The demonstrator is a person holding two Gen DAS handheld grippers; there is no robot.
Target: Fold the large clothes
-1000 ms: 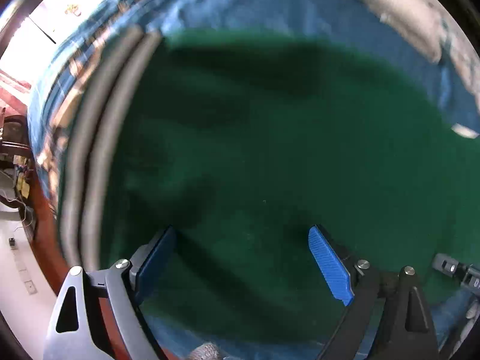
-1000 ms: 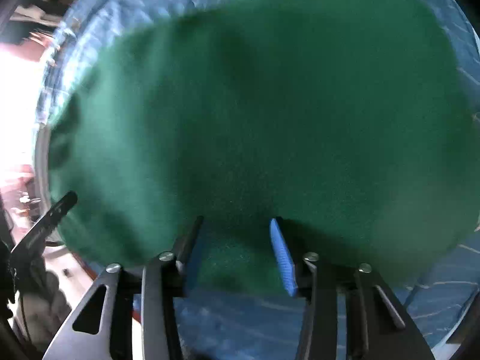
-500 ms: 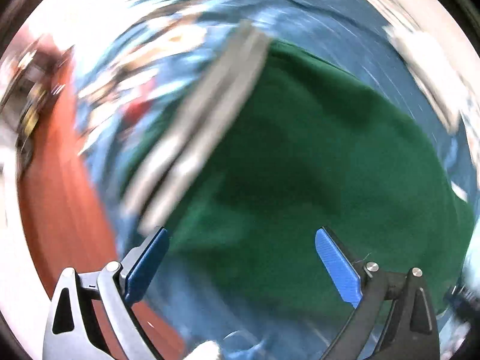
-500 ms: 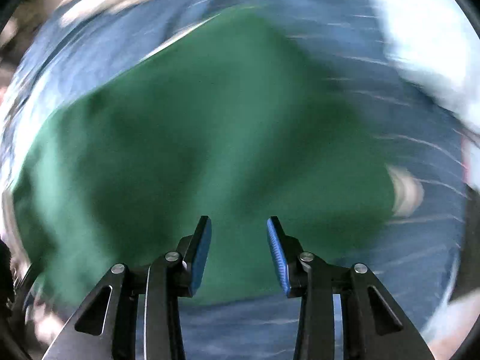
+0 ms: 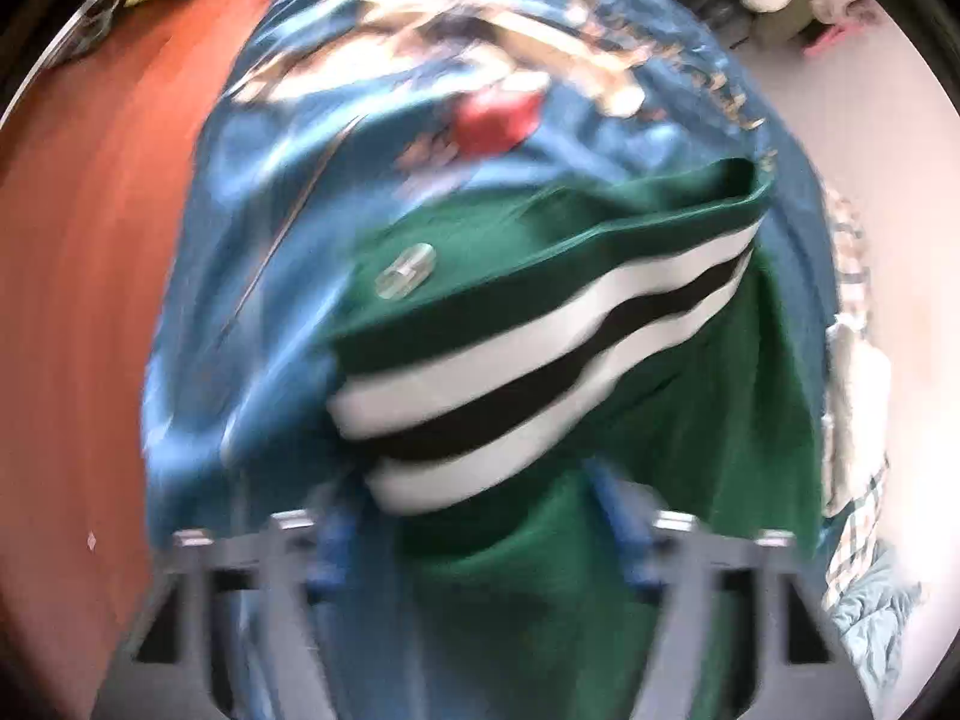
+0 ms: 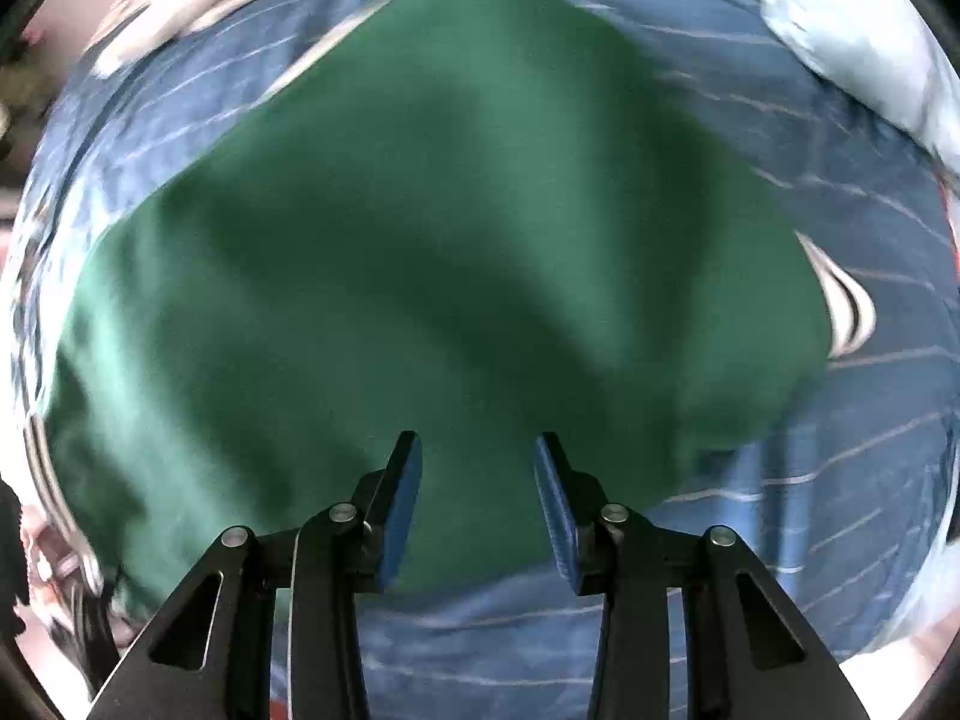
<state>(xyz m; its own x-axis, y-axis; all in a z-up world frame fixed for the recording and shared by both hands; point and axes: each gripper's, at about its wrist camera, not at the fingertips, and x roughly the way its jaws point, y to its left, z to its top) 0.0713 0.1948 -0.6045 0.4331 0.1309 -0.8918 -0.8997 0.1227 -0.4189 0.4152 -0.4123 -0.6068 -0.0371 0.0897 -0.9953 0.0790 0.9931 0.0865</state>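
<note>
Left wrist view, heavily blurred. Left gripper (image 5: 480,531) at the near edge, its blue pads (image 5: 621,525) set apart with nothing clamped between them. Green garment (image 5: 690,420) ahead of the fingers and running down between them, spread on a blue cloth (image 5: 264,312). White and black stripes (image 5: 540,360) crossing the garment on a slant, rising from near left to far right, on a folded band that lies over the plain green part. Small pale tag or clip (image 5: 405,270) on the green just beyond the stripes; exact kind not discernible. Red patch (image 5: 498,114) in the cloth's print, farther off. Reddish-brown floor (image 5: 78,300) at left, pale floor (image 5: 870,150) at right. Heaped checked and light fabrics (image 5: 858,480) at the right edge, beside the cloth.

Right wrist view, sharper near the fingers. Right gripper (image 6: 478,492) at the near edge, black arms with blue pads (image 6: 403,504), jaws parted and holding nothing. Garment (image 6: 456,252) filling most of the frame as one broad, plain green expanse with soft dark folds, its near hem just beyond and partly between the fingertips. Striped end (image 6: 849,306) peeking out at the garment's right edge. Blue cloth with thin pale lines (image 6: 840,480) showing all round the garment, clearest at near right and far left. Pale fabric (image 6: 840,18) at far right, lying on the cloth apart from the garment.
</note>
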